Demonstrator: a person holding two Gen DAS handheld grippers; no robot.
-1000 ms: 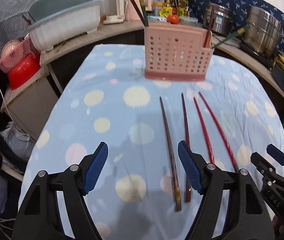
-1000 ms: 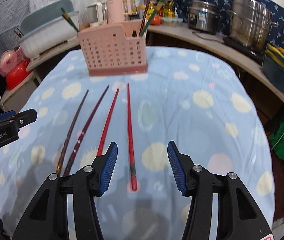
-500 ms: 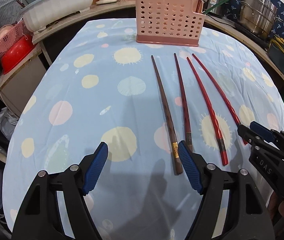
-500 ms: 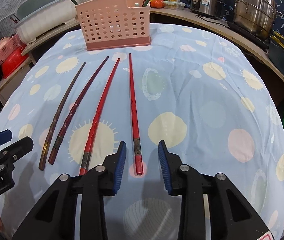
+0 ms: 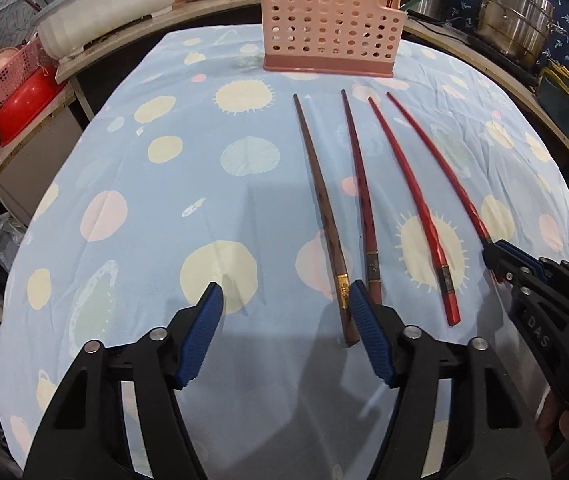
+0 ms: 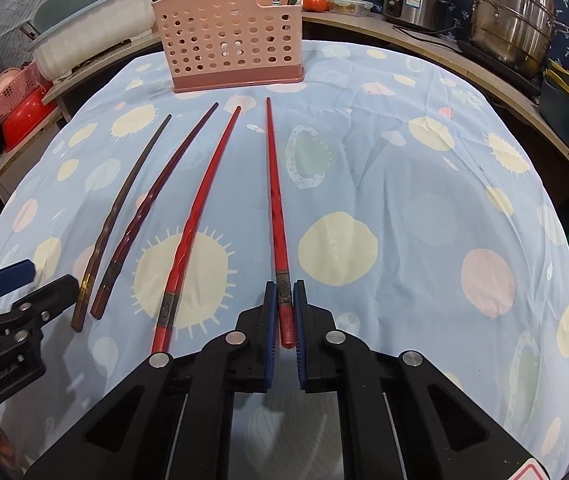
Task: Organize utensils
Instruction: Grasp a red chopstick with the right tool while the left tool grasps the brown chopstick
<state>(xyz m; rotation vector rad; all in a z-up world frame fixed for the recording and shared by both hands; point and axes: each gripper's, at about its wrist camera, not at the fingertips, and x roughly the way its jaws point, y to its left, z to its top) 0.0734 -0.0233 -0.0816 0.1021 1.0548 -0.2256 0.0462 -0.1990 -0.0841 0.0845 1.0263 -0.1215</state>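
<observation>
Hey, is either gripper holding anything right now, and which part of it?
The right gripper pinches the rightmost red chopstick at its thick handle end. The left gripper is open, holding nothing.

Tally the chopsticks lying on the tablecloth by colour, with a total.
Bright red chopsticks: 2 — one, and one between the pads of the right hand-held gripper.
Dark maroon chopstick: 1
Dark brown chopstick: 1
Total: 4
</observation>
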